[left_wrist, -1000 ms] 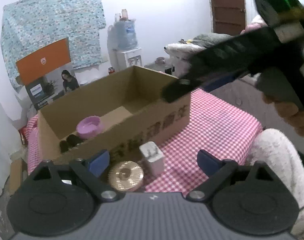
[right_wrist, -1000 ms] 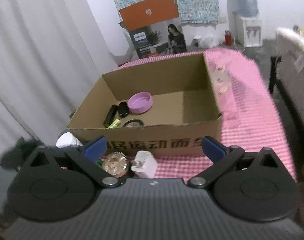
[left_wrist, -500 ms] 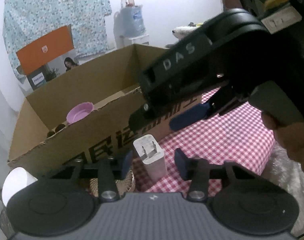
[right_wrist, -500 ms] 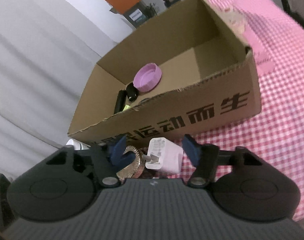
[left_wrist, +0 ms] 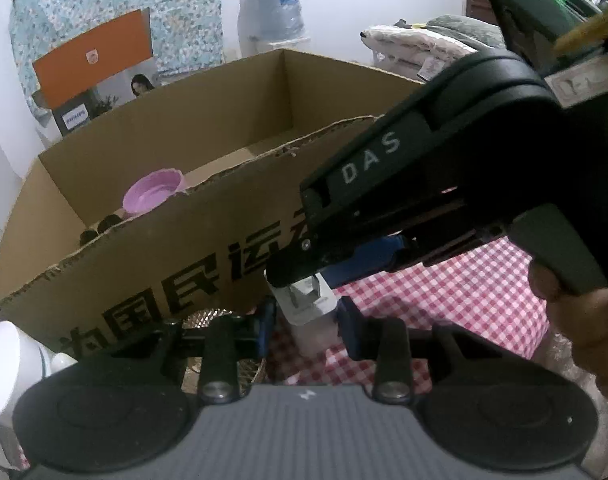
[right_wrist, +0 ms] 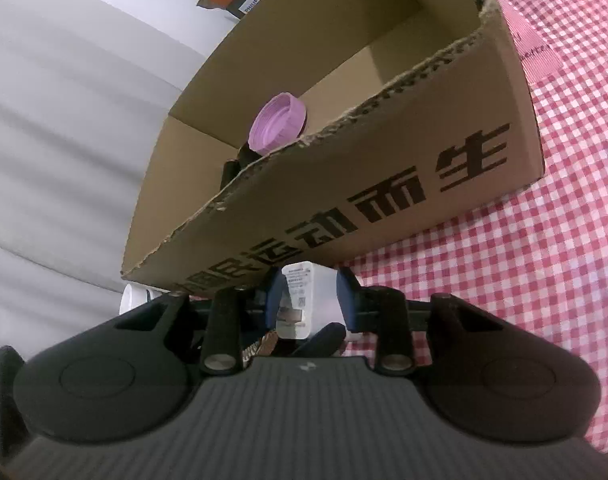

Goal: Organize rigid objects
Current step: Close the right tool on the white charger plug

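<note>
Right claw (right_wrist: 308, 300) has just been closing and pinches the white charger (right_wrist: 304, 294) at lower centre. Left claw (left_wrist: 306, 326), also just closing, brackets the same charger (left_wrist: 304, 308); contact unclear. Cardboard box (right_wrist: 384, 208) stands behind on the checked table (right_wrist: 524, 280), pink lid (right_wrist: 277, 128) inside.

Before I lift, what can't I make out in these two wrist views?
- Dark items beside the pink lid: both views, the box wall hides most.
- Gold disc: left wrist view, left gripper covers it.
- White charger, its top: left wrist view, right gripper covers it. Both jaws have just been closing around it; left pad contact unclear.
- White cup: left wrist view, cut by the left edge.
</note>
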The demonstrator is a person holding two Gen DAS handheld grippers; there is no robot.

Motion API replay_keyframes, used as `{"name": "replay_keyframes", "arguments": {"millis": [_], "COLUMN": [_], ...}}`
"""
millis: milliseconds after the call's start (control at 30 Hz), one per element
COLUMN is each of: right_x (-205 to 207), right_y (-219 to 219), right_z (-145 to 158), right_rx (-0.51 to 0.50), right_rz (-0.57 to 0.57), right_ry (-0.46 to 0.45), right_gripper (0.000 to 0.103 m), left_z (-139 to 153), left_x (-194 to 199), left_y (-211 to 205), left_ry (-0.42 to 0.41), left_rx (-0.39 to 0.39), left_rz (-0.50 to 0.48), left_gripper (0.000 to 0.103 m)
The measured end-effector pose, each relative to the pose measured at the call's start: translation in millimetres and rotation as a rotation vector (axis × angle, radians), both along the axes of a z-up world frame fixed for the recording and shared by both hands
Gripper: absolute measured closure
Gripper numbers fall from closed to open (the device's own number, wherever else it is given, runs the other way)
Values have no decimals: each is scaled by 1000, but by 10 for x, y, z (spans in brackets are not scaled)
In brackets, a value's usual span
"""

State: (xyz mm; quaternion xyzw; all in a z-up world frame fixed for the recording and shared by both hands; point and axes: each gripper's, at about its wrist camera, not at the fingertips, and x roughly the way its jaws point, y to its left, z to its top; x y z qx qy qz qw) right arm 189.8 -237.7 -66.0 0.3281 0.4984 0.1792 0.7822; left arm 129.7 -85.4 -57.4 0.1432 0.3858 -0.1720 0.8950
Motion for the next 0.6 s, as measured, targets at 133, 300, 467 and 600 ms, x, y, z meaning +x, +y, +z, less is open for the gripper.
{"name": "replay_keyframes", "arguments": {"millis": [133, 300, 467, 600], "right_x": [-18, -98, -219, -262], "right_y": [-12, -44, -155, -214], "right_z": [-7, 21, 60, 44], "right_rx": [-2, -18, -30, -3], "right_rz": [-3, -19, -53, -74], "right_ry": [1, 7, 22, 42], "right_gripper": [75, 75, 74, 71], "left_z": [4, 2, -21, -42], "left_x": [44, 28, -82, -146], "left_y": [60, 58, -40, -102], "left_ry": [27, 44, 46, 42], "left_rx": [-54, -101, -118, -98], "left_rz": [12, -7, -74, -109], "left_gripper": [69, 69, 69, 64]}}
